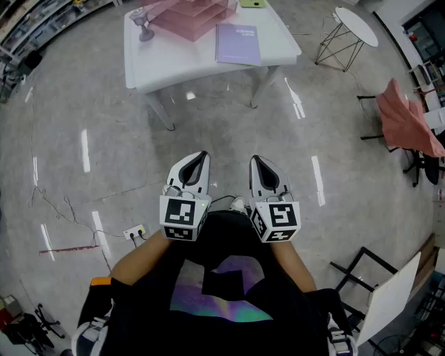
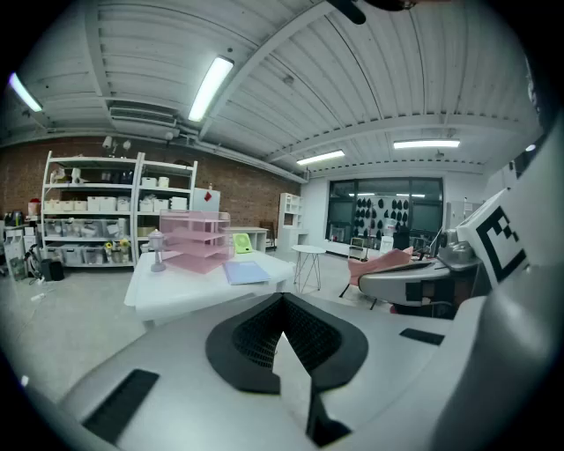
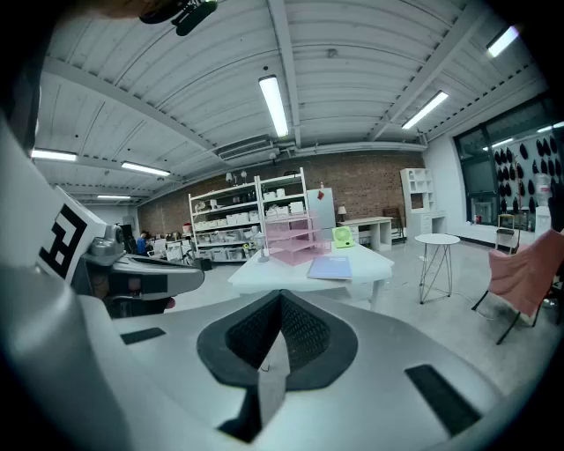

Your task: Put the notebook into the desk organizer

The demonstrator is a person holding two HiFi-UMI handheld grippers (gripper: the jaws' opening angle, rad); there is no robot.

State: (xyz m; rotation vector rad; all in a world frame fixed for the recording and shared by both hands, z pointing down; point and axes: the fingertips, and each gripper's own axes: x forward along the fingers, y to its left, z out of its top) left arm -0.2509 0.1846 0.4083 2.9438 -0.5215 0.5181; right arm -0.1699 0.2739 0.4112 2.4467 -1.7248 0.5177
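Note:
A lilac notebook (image 1: 238, 43) lies flat on the white table (image 1: 174, 66) at the top of the head view, near the table's front right. The pink desk organizer (image 1: 191, 15) stands behind it. Both grippers hang close to my body over the floor, far from the table. My left gripper (image 1: 197, 161) is shut and holds nothing. My right gripper (image 1: 259, 165) is shut and holds nothing too. In the left gripper view the notebook (image 2: 245, 272) and organizer (image 2: 194, 240) show far ahead; the right gripper view shows the notebook (image 3: 332, 266) and organizer (image 3: 291, 240) likewise.
A grey trophy-like ornament (image 1: 142, 24) stands on the table's left end and a green object (image 1: 253, 3) at its back. A small round side table (image 1: 353, 31) stands to the right, with a chair draped in pink cloth (image 1: 407, 125) further right. Cables (image 1: 76, 215) lie on the floor at left.

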